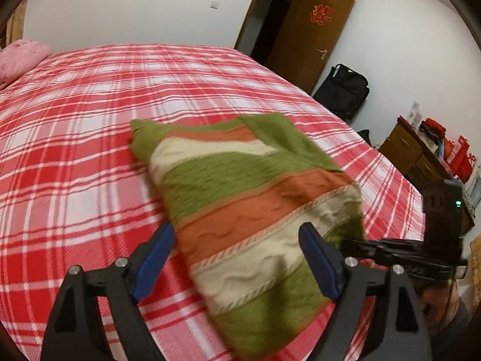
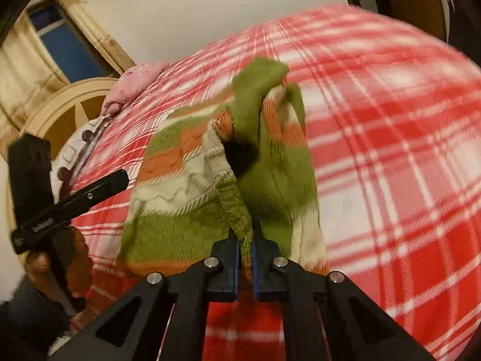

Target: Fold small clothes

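Note:
A small knitted sweater (image 1: pixel 240 186) with green, orange and cream stripes lies partly folded on the red plaid bed (image 1: pixel 90 120). My left gripper (image 1: pixel 237 258) is open, its blue-padded fingers either side of the sweater's near end, just above it. My right gripper (image 2: pixel 246 249) is shut on the sweater's green edge (image 2: pixel 245 240) and lifts that part off the bed, so the cloth (image 2: pixel 270 174) hangs bunched in front of it. The right gripper also shows in the left wrist view (image 1: pixel 354 245) at the sweater's right edge. The left gripper shows in the right wrist view (image 2: pixel 120 180).
A pink pillow (image 1: pixel 21 60) lies at the head of the bed. A brown door (image 1: pixel 309 36), a black bag (image 1: pixel 345 90) and a wooden cabinet (image 1: pixel 405 147) with red items stand past the bed's right side. A wooden headboard (image 2: pixel 69 111) is at the left.

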`<state>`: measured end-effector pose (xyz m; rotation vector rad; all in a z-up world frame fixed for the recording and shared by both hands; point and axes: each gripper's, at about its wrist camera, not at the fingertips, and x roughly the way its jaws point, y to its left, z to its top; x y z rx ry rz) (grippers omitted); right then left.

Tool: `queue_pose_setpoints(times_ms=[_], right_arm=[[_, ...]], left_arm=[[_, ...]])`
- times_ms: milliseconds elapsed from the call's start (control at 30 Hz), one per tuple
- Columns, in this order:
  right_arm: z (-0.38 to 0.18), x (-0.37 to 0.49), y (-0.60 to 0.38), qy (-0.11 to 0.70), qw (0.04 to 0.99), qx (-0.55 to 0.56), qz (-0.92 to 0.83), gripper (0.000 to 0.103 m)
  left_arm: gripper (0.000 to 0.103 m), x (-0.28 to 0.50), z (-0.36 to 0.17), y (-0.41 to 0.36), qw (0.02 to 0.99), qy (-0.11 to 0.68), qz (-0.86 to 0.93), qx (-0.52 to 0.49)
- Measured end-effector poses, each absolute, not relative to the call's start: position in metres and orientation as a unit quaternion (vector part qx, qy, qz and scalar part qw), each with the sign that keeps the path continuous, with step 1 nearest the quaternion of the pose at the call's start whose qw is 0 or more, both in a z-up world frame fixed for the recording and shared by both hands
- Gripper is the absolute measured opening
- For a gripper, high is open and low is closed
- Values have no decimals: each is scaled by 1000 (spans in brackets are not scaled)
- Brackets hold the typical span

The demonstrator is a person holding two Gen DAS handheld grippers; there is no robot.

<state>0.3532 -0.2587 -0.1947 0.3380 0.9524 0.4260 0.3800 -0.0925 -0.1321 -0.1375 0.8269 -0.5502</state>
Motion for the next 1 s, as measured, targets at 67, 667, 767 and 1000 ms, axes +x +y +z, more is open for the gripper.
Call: queue_pose_setpoints(times_ms=[67,667,767,1000], right_arm=[[-197,339,-266,473,846,165,185,5],[-121,345,-245,375,905,131,153,40],[-133,370,-221,402,886,123,195,40],[-189,405,-236,489,852,131,135,39]], left_arm=[[87,374,-136,-92,879,392,-264,-54],[100,362,-176,-99,864,423,-268,-45],[101,361,-178,-97,863,426,-266,-51],[103,360,-180,-93,860,431,-265,-64]])
